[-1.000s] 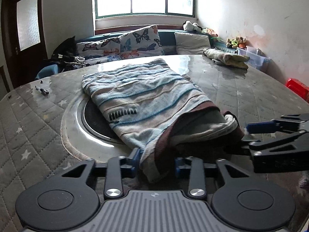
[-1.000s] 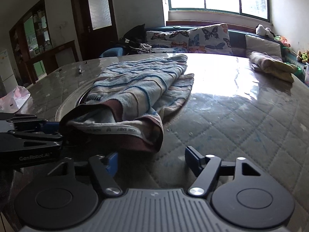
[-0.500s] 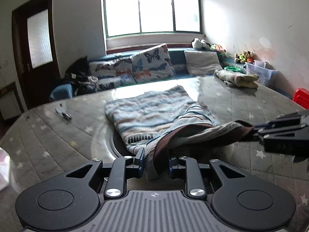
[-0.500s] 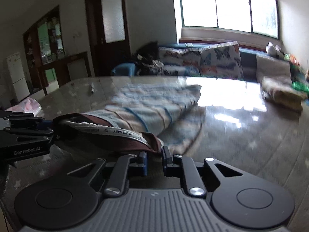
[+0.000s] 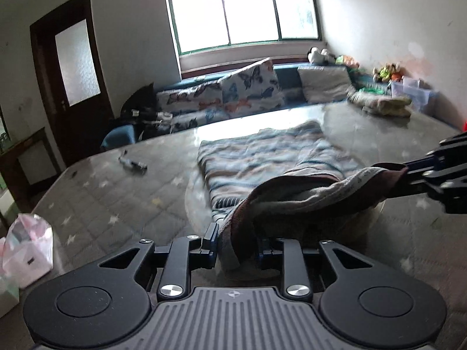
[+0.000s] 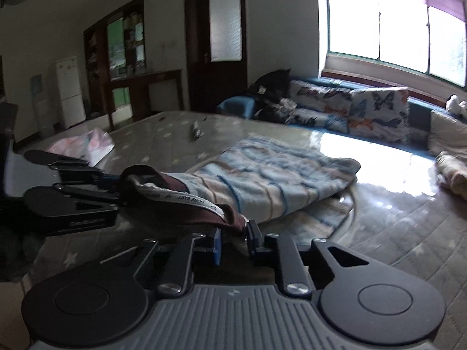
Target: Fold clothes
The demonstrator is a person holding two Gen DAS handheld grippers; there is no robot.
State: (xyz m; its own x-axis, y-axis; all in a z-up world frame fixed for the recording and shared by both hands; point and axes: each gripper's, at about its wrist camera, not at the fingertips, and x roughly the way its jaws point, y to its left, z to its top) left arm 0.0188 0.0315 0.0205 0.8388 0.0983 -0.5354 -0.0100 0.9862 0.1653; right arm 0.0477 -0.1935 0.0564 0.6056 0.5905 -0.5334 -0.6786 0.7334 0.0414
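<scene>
- The striped garment is lying in the middle of the worktop, over a round ring set into the top.
- The left gripper is pinching the brown waistband at the end of the garment nearest the cameras, with its jaws clenched on the cloth.
- The right gripper is pinching the same waistband at its other corner, and its jaws are clenched on the cloth too.
- The waistband end is hanging up off the worktop between the two grippers, while the far end of the garment is lying flat.
- I think the step in hand is making a fold: lifting the near end so it can go over the rest of the garment.
- The next move is probably carrying both corners toward the far end of the garment, side by side and level, so the edge is staying straight.
- After that the jaws would need to let go once the waistband is sitting on the far end.
- A small dark thing is lying on the worktop well to the left of the garment, and a pink bag is sitting even farther left of the garment.
</scene>
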